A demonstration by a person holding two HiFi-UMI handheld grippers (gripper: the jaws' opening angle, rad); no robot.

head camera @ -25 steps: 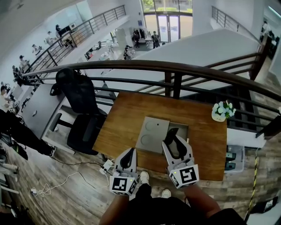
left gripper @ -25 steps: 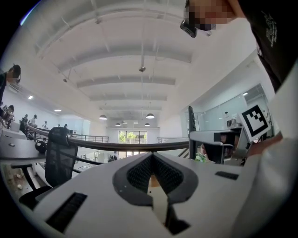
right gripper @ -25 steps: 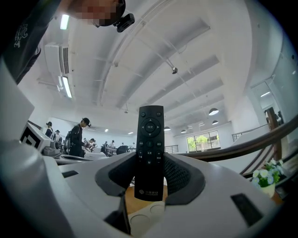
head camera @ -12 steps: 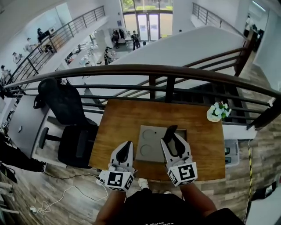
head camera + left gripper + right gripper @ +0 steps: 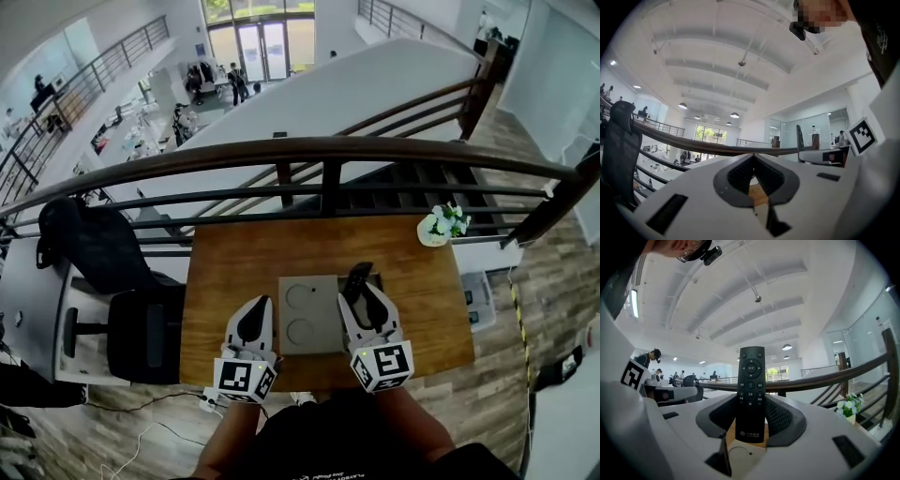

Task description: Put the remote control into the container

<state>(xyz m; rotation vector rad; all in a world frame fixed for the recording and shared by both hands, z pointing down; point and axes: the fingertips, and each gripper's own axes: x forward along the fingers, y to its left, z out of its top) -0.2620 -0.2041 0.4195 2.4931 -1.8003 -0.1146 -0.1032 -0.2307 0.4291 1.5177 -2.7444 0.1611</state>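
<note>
Gripping the remote control [image 5: 751, 390] by its lower half, the right gripper [image 5: 365, 294] had its ribbed dark pads pressed against the two long edges, the jaws held partway apart by the remote's width. The remote was a slim, flat slab of matte black plastic with a round navigation pad and small round buttons, its button face turned up toward the camera. Its long axis ran along the jaws. In the right gripper view it stood straight up the middle of the frame. In the head view it pointed toward the top of the frame, leaning slightly right, with its far end toward the dark curved railing [image 5: 328, 148].

It sat just right of centre in the head view, at the right-hand part of the gray container [image 5: 323, 330], a squarish, smooth-looking piece with two round recesses in its flat top. Whether an open compartment lay beneath the remote was hard to tell. The container rested on a wooden table [image 5: 225, 272] with visible grain.

Left of the container, the white-shelled left gripper [image 5: 257, 306] had its jaw tips together and held nothing, with wood showing through the spade-shaped gap behind them.
</note>
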